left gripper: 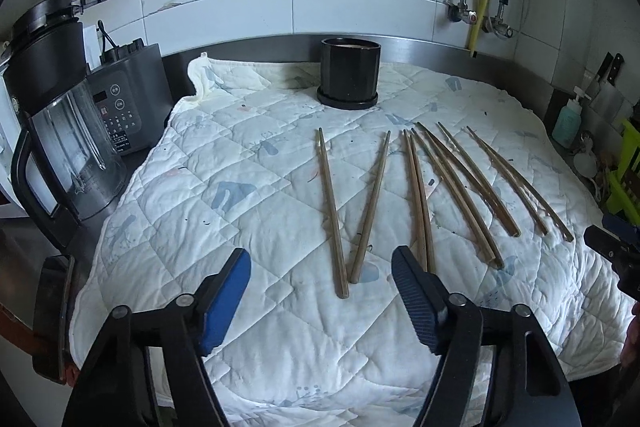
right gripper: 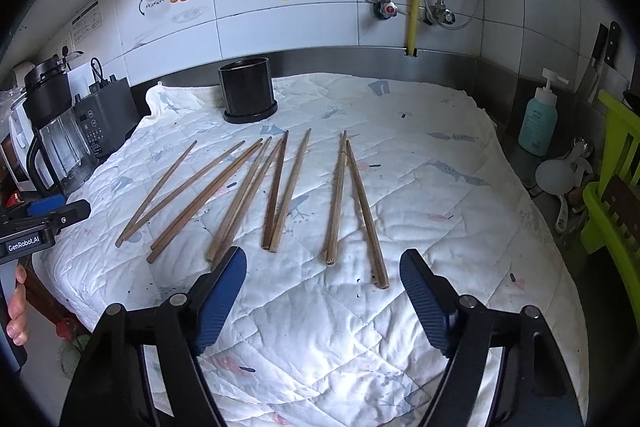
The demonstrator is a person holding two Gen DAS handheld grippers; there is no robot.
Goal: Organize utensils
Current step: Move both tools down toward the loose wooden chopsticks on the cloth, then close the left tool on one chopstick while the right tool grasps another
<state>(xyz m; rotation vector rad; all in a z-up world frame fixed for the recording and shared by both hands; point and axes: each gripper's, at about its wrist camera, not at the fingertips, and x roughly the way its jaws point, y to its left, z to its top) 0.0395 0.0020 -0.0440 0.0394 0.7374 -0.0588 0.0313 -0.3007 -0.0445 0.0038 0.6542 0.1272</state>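
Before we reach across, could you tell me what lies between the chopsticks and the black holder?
Only bare quilted cloth; nothing sits between the chopsticks and the black holder. Both wrist views show it.

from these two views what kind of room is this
Most likely a home kitchen counter: a blender stands at the left, knives hang on the tiled wall, and chopsticks lie on a quilted cloth.

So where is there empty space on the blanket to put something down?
Free: the quilted cloth right of the chopsticks, toward the soap bottle, and the left part beside the blender. Crowded: the middle, below the black holder.
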